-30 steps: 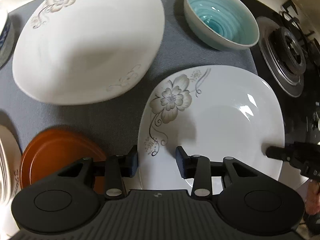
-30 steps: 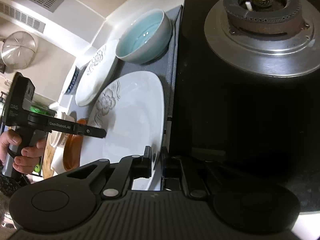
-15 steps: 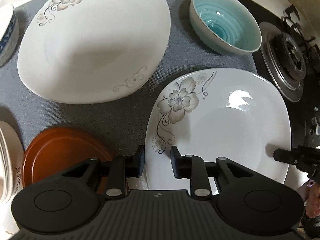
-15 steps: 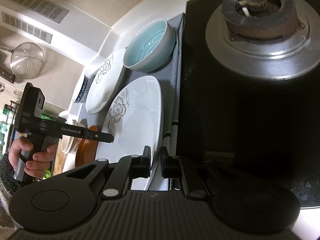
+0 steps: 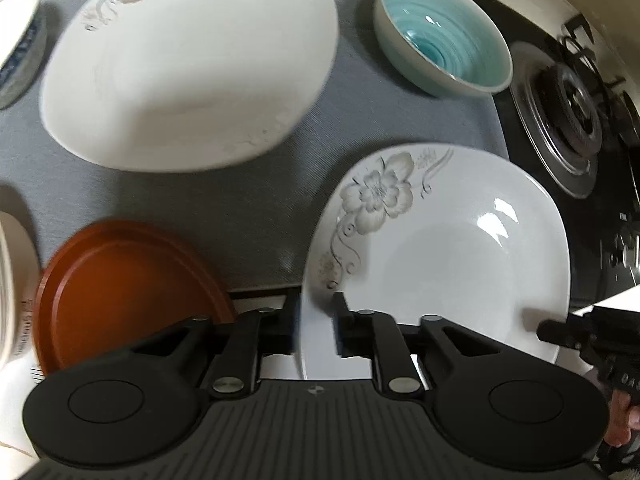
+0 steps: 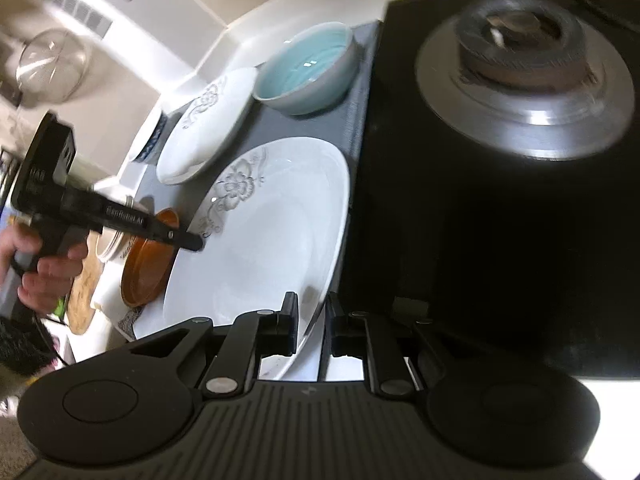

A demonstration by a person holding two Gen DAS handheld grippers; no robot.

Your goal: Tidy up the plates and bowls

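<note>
Because both tools pinch one flowered plate (image 5: 432, 248) at opposite rim edges, it rides level. Nearest, the left gripper (image 5: 316, 322) and right gripper (image 6: 312, 322) each clamp narrowly on that rim. Beyond the plate sits its twin (image 5: 188, 68) (likely the stacking target), then the teal bowl (image 5: 444, 36), with the burner (image 6: 524, 76) beside.

Tilted white floral plate (image 5: 460, 264) beside teal bowl (image 5: 444, 36), second plate (image 5: 192, 68)

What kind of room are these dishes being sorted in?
Most likely a home kitchen: a gas burner sits in a black cooktop beside the counter, and a wire strainer hangs on the wall behind the floral plate and teal bowl.
</note>
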